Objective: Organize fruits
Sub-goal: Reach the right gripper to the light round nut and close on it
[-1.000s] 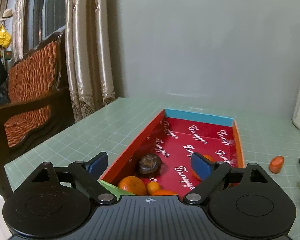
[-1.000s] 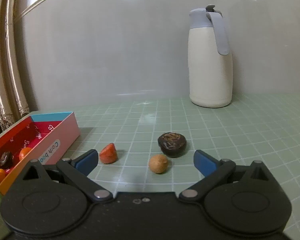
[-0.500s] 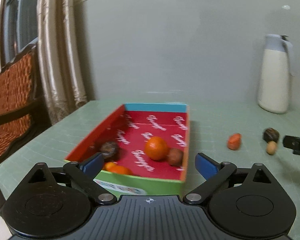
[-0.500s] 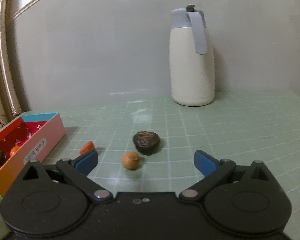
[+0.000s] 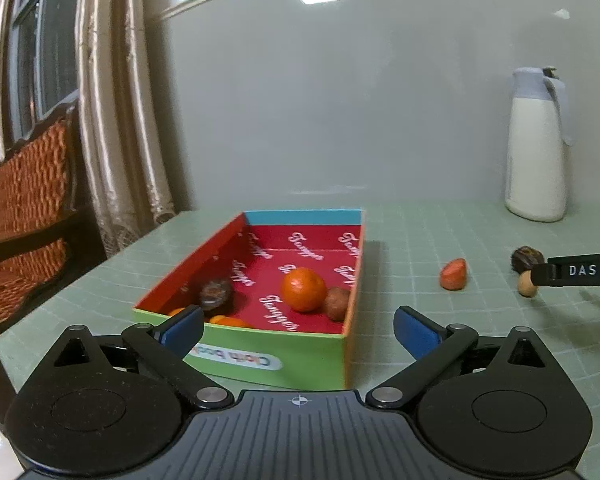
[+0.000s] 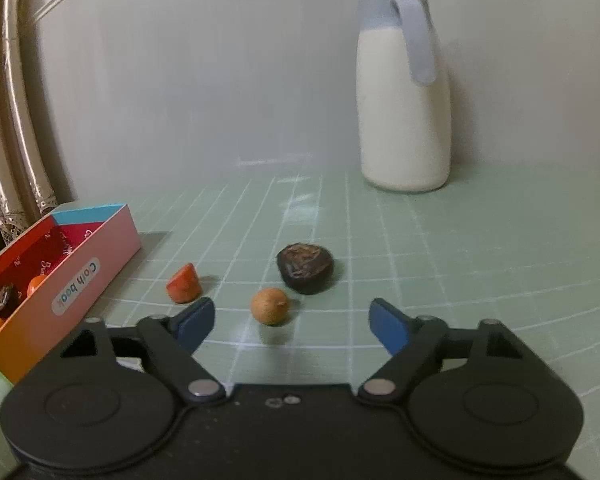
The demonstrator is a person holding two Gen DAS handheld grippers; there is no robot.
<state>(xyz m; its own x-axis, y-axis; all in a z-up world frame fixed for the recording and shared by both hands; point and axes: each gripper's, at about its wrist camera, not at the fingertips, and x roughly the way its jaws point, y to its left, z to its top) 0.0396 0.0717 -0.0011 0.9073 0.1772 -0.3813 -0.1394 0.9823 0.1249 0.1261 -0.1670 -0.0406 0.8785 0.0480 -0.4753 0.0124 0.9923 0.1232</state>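
Note:
A colourful box [image 5: 260,356] with a red inside holds an orange [image 5: 303,289], a brown round fruit [image 5: 337,303], a dark fruit [image 5: 216,296] and more small oranges. My left gripper [image 5: 298,330] is open and empty just in front of the box. On the green mat lie a red-orange piece [image 6: 184,283], a small tan round fruit [image 6: 270,306] and a dark wrinkled fruit [image 6: 305,268]. My right gripper [image 6: 290,324] is open and empty, with the tan fruit just ahead between its fingers. The box also shows in the right wrist view [image 6: 76,276].
A cream thermos jug [image 6: 404,96] with a grey lid stands at the back by the wall. A wooden chair [image 5: 24,200] and curtains [image 5: 120,100] are off the table's left edge. The right gripper's finger [image 5: 580,270] shows at the left view's right edge.
My left gripper has pulled back from over the box to in front of it and turned right. My right gripper has moved closer to the tan and dark fruits.

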